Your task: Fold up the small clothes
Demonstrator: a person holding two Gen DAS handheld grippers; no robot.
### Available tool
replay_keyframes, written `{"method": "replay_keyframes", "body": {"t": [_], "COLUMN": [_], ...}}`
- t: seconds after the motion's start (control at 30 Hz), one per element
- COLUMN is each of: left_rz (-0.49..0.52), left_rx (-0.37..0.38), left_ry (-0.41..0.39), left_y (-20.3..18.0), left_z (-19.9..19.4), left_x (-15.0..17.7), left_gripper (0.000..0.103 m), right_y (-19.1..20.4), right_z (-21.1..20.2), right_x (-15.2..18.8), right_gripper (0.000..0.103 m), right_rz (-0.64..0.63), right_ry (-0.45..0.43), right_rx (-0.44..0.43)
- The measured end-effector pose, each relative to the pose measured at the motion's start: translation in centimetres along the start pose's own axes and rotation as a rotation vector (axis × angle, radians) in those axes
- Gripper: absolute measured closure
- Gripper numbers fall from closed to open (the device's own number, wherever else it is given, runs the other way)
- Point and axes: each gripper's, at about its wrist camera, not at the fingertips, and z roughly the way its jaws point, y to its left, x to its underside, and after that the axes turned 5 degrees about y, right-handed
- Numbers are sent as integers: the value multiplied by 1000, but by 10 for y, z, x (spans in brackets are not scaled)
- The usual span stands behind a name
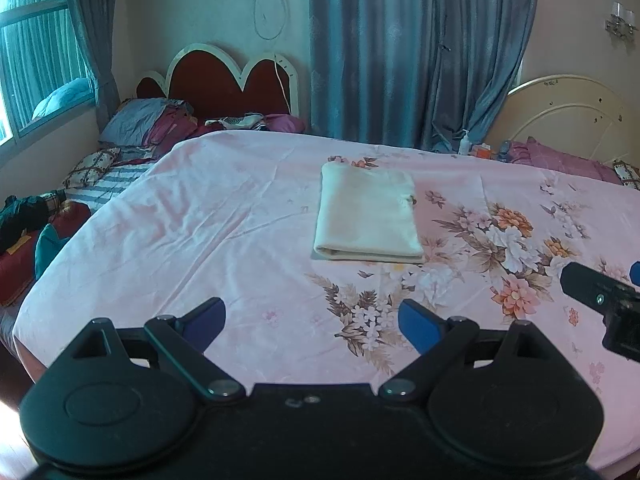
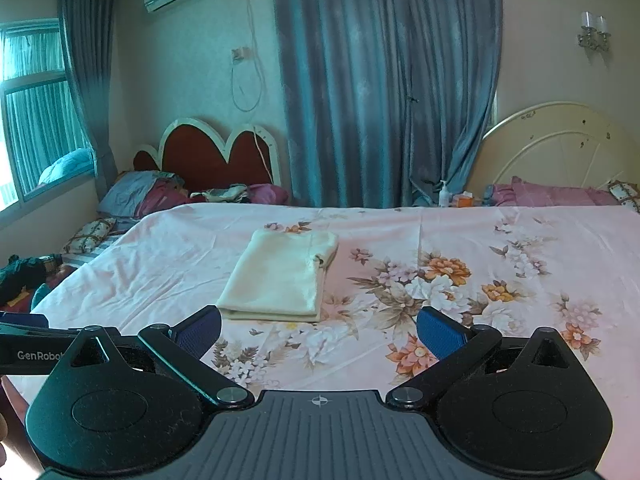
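Both claws stood wide open and empty over the near edge of the bed.

The left claw (image 1: 312, 320) and the right claw (image 2: 319, 330) held nothing and touched nothing between their blue pads. Further on, the cream garment (image 2: 280, 278) lay folded into a neat flat rectangle in the middle of the pink flowered bed sheet (image 2: 460, 280), well apart from both claws.

One folded cream garment (image 1: 367, 212) lies on one floral sheet (image 1: 200, 220). Two grippers — left gripper (image 1: 312, 320), right gripper (image 2: 319, 332) — two headboards, and perhaps three pillows.
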Motion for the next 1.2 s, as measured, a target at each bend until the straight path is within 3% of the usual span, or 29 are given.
{"method": "replay_keyframes", "body": {"t": [0.77,1.0,1.2], "left_rz": [-6,-74,-58], "left_rx": [-6,70,25], "left_ry": [32,32,22], "left_y": [-2,7,4], "left_z": [10,13,14], "left_x": [-2,-2,-4], "left_gripper": [10,10,10], "right_y": [0,2,1], "right_z": [8,9,10], "right_x": [3,4,5], "right_gripper": [1,0,0], "right_rz": [5,7,8], "right_ry": [17,19,19], "right_rx": [-11,-15,-17]}}
